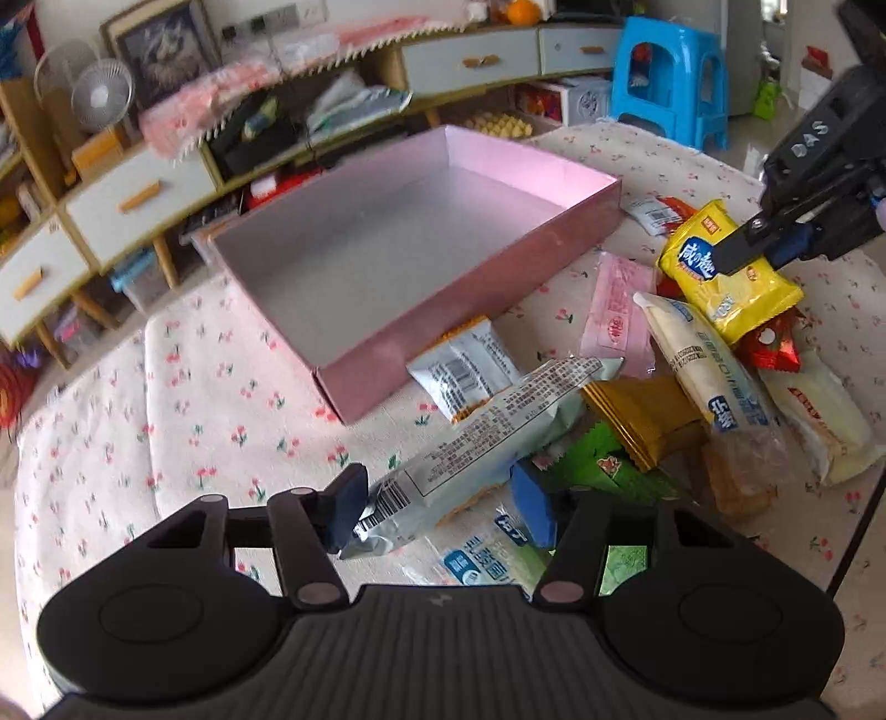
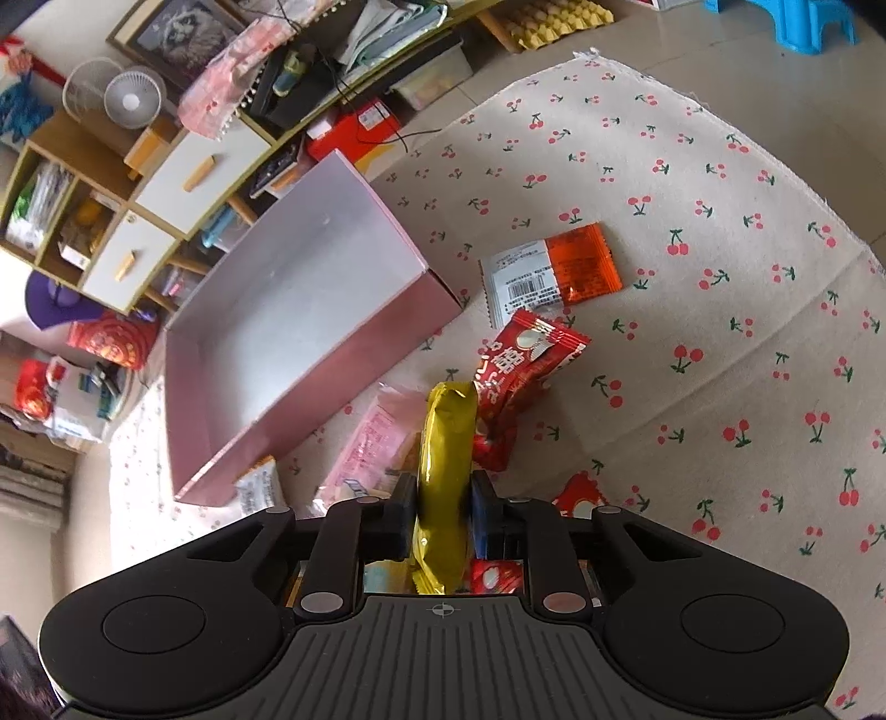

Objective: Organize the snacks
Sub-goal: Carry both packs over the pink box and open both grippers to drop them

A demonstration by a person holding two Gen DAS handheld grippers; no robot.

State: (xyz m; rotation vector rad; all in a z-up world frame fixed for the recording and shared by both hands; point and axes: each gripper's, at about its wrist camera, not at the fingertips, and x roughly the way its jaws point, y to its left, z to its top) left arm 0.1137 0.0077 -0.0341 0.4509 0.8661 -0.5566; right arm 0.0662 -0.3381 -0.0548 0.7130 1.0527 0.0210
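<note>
Your right gripper (image 2: 443,520) clenches the yellow pack (image 2: 446,476), its lower end hidden. Left gripper (image 1: 443,504) pinches the grey pack (image 1: 470,448). Pink box (image 1: 470,310) empty.

I count one box (image 1: 387,332) on the bench (image 1: 166,399).

Packets, by kind:
- one yellow packet (image 1: 736,288)
- one long pale packet (image 1: 487,437)
- one pink packet (image 1: 617,310)
- one gold packet (image 1: 648,421)
- one green packet (image 1: 609,462)
- two orange-and-white packets (image 2: 548,271)
- at least two red packets (image 2: 526,360); more may lie hidden in the pile

Rig: one left gripper (image 1: 437,498) and one right gripper (image 2: 443,498), with two fingers each.

Background: two fans (image 1: 102,91), one blue stool (image 1: 670,77), one framed picture (image 1: 160,50), and four drawer fronts (image 1: 138,194) in the left view.
</note>
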